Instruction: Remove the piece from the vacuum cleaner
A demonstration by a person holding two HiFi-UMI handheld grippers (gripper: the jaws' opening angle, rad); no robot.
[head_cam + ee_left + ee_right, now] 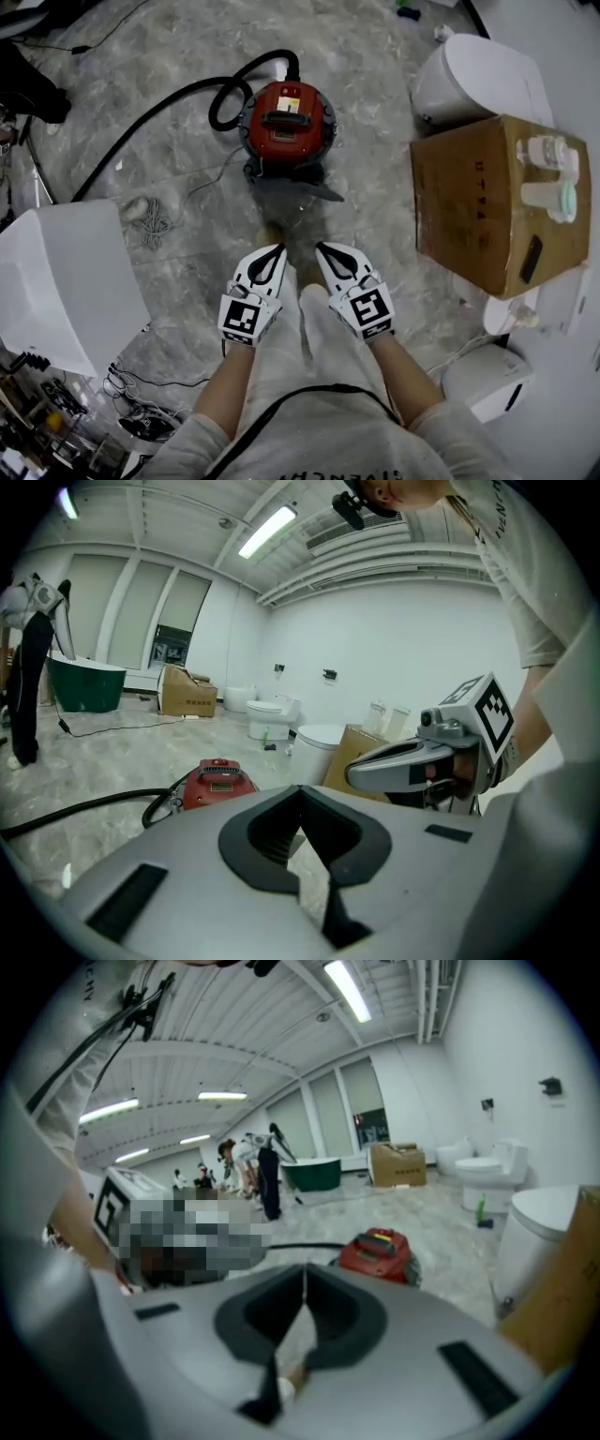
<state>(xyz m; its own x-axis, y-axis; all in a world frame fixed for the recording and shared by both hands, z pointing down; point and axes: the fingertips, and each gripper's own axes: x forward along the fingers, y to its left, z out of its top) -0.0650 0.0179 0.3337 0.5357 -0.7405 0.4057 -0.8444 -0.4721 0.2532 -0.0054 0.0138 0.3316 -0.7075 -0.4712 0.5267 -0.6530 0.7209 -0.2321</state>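
A red canister vacuum cleaner (286, 127) stands on the marbled floor ahead of me, with a black handle on top and a thick black hose (178, 98) curling off its left side. It shows small in the left gripper view (217, 782) and the right gripper view (380, 1252). My left gripper (277, 248) and right gripper (322, 247) hang side by side above the floor, short of the vacuum, tips close together. Both are shut with nothing between the jaws. The left gripper view also catches the right gripper (356, 773) from the side.
A brown cardboard box (487, 202) carrying bottles stands at the right, with a white toilet (478, 75) behind it and more white fixtures below. A white box (66, 281) sits at the left, tangled cables (141, 220) near it. People stand far off in the right gripper view.
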